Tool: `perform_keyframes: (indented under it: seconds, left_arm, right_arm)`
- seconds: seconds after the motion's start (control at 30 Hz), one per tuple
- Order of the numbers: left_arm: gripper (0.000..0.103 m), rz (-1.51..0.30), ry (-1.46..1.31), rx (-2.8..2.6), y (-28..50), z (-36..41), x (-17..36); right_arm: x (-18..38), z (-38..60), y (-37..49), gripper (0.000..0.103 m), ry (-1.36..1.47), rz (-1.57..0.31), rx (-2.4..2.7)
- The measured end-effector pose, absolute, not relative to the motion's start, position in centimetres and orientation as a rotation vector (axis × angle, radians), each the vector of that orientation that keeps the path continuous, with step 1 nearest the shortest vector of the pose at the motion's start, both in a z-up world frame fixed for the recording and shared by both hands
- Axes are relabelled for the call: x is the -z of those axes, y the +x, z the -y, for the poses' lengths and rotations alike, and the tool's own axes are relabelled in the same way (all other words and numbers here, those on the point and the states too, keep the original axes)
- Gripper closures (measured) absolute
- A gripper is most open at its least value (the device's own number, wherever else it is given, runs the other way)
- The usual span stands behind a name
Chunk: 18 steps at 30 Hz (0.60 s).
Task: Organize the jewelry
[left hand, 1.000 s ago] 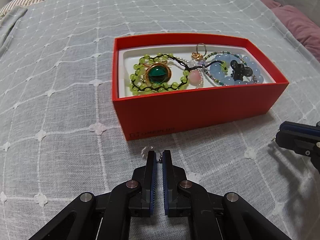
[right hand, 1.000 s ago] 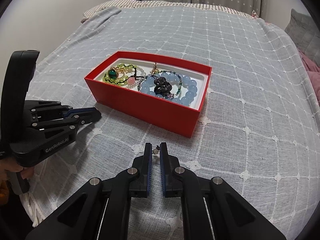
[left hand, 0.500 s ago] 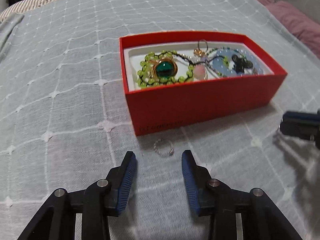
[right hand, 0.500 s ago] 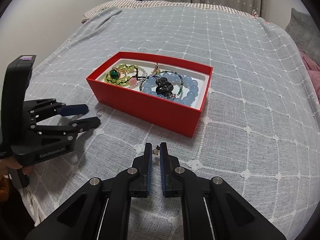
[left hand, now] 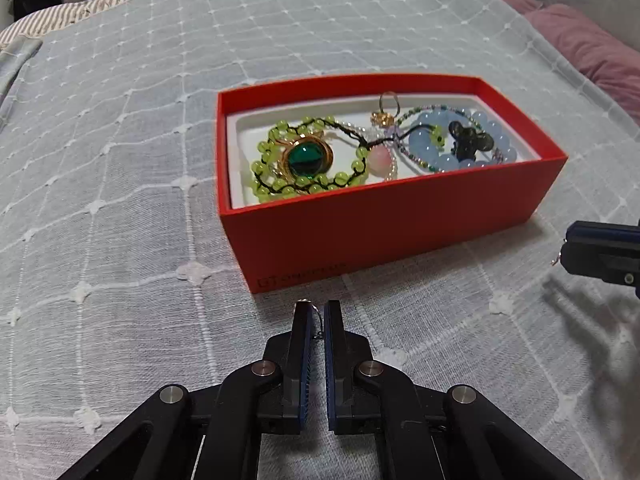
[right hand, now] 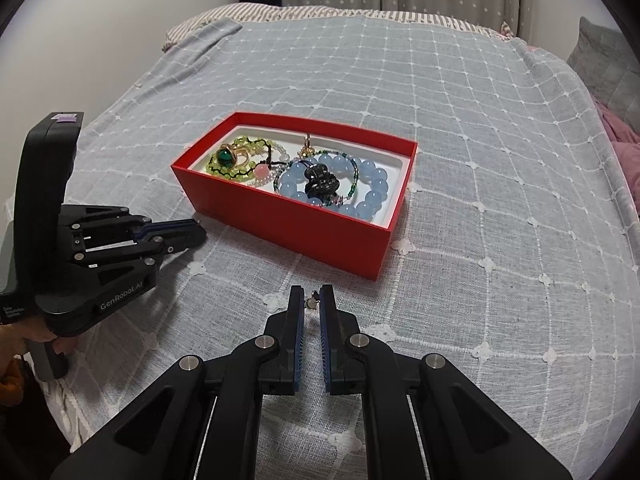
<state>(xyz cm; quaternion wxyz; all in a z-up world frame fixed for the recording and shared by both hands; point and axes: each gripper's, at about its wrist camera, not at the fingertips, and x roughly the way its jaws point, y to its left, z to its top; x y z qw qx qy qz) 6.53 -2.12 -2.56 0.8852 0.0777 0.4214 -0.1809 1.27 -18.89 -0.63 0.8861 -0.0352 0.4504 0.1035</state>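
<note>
Your right gripper (right hand: 313, 300) pinches a small earring (right hand: 311, 301) just short of the red box (right hand: 320, 227) of beads; your left gripper (right hand: 196, 229), jaws together, sits off its near-left corner.

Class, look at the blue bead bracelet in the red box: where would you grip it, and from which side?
Grip the blue bead bracelet at its bare right-hand arc, coming straight down from above. The red box walls block any sideways approach, and the dark clip and thin beaded strand overlie its left side.
</note>
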Motion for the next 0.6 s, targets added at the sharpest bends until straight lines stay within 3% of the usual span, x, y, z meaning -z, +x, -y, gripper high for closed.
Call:
perform_keyframes:
  seconds: [0.6]
  left_arm:
    - [0.103,-0.799,0.048,0.424,5.0,-0.6,-1.8]
  right_arm:
    - [-2.7,20.1,0.7,0.095,-0.016,-0.855,-0.218]
